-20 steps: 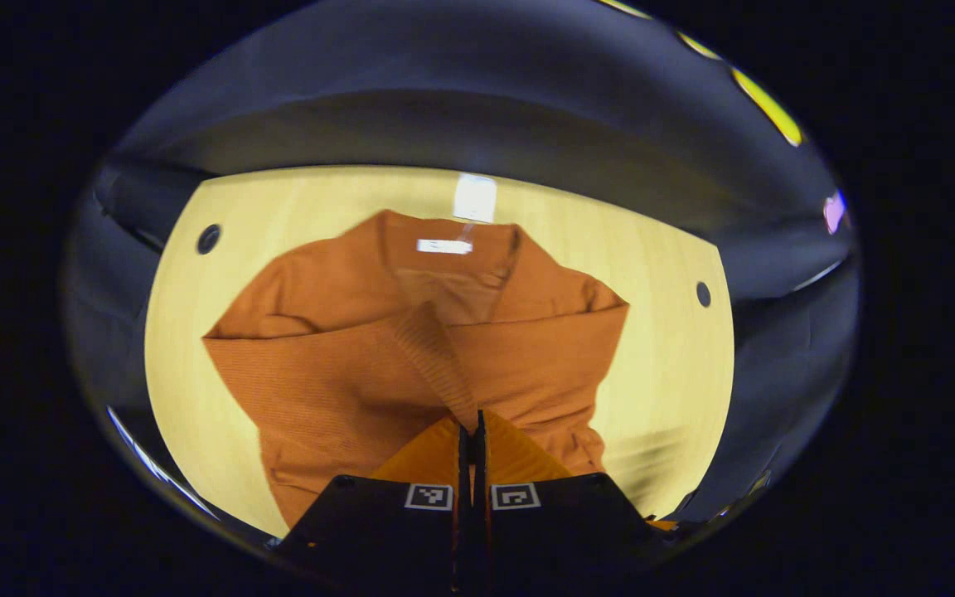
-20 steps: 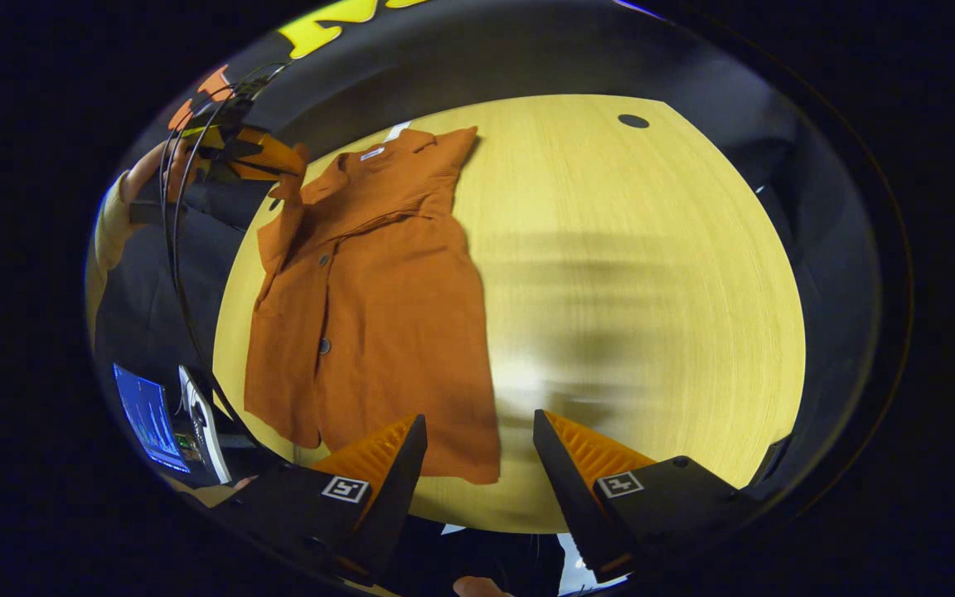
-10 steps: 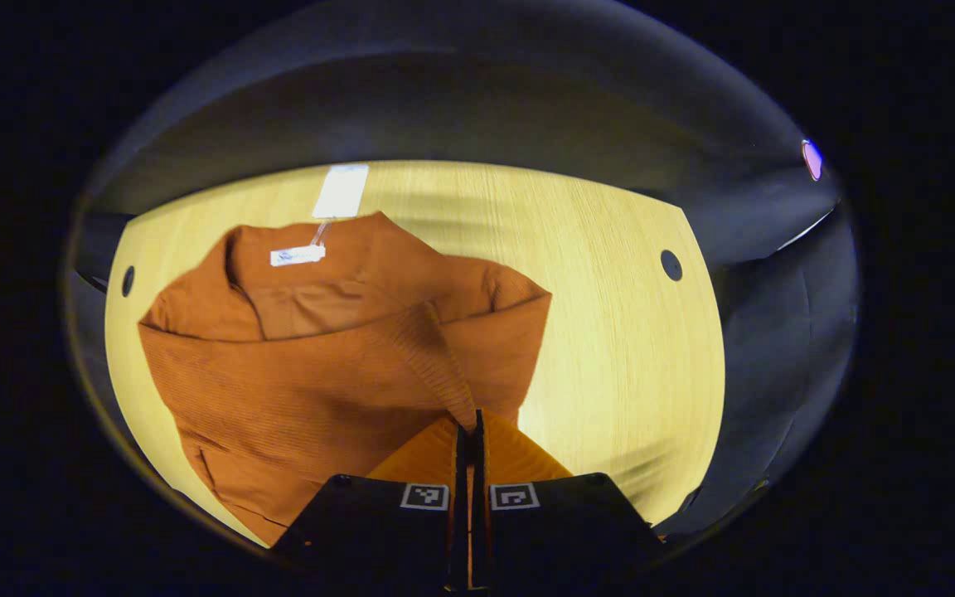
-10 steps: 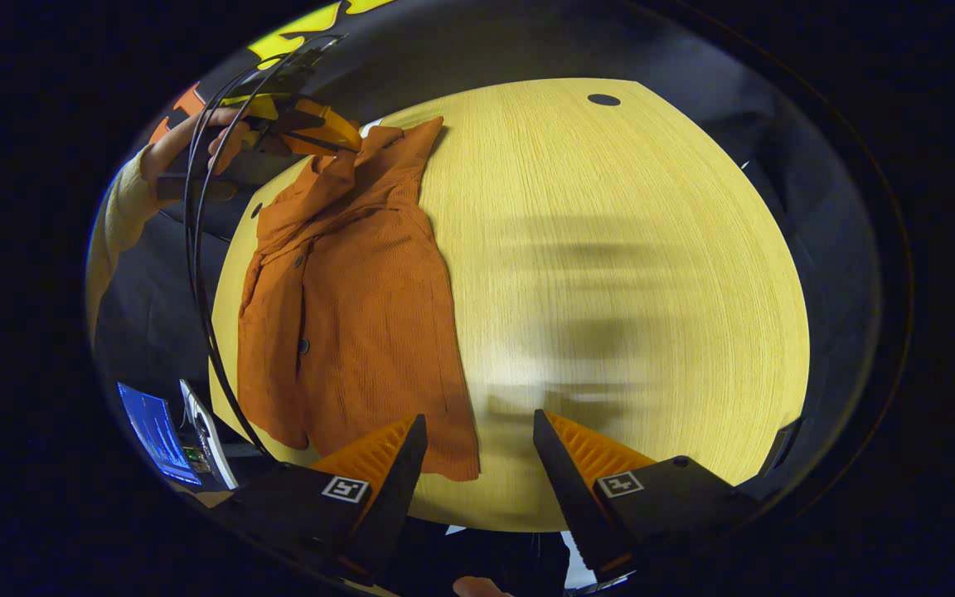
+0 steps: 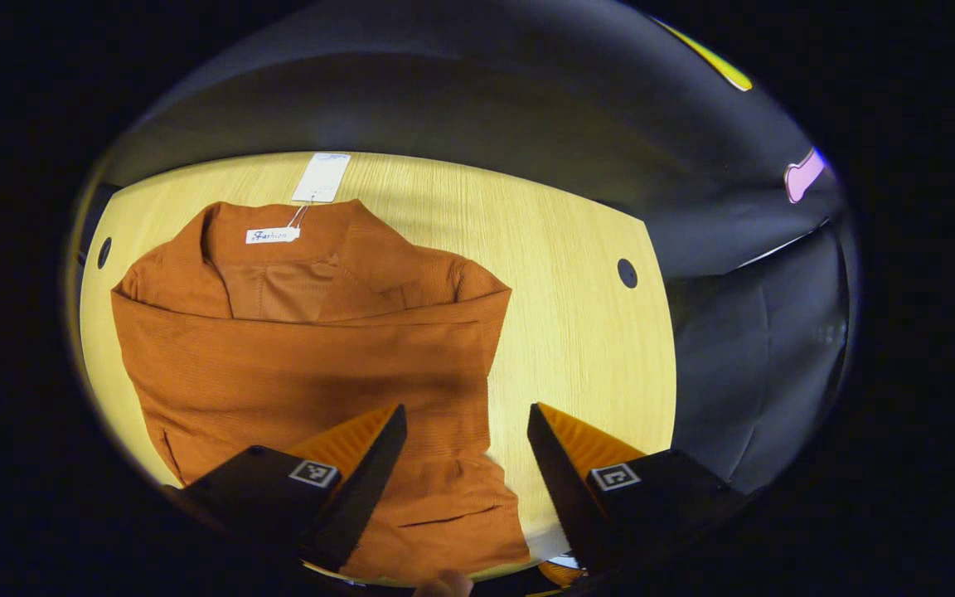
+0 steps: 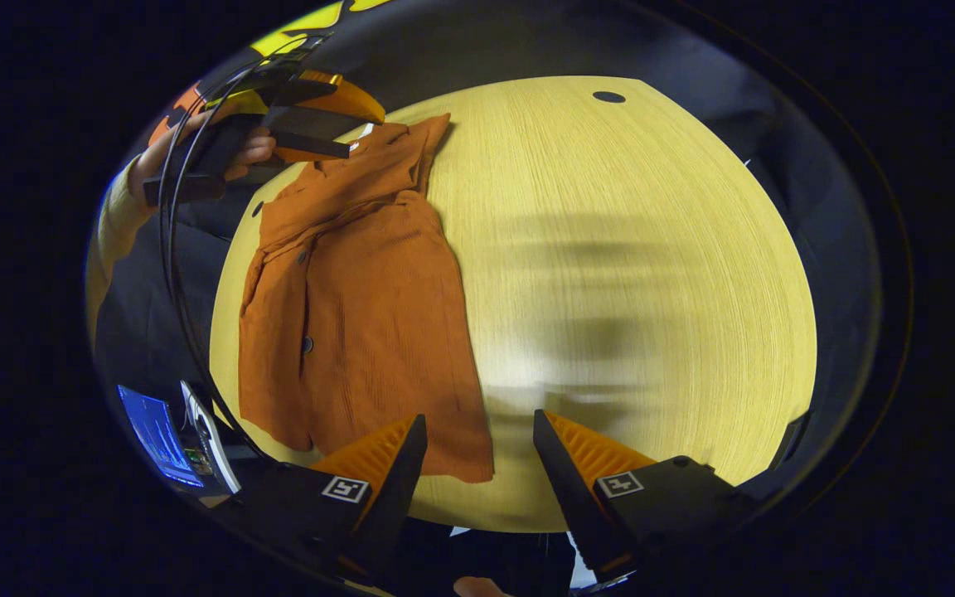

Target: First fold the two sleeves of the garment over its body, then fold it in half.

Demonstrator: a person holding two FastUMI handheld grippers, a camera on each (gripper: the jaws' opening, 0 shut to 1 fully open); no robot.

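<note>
Lying flat on the counter (image 6: 652, 249), the rust garment (image 5: 312, 365) spreads beneath and ahead of the left claw (image 5: 465, 427), whose jaws gape wide and hold nothing. Equally wide and empty, the right claw (image 6: 477, 439) hangs just beside the garment's hem.

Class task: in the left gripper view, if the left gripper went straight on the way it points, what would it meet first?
Most likely the orange garment: the open left gripper points at its folded edge, near bare table. Depth is unclear.
</note>
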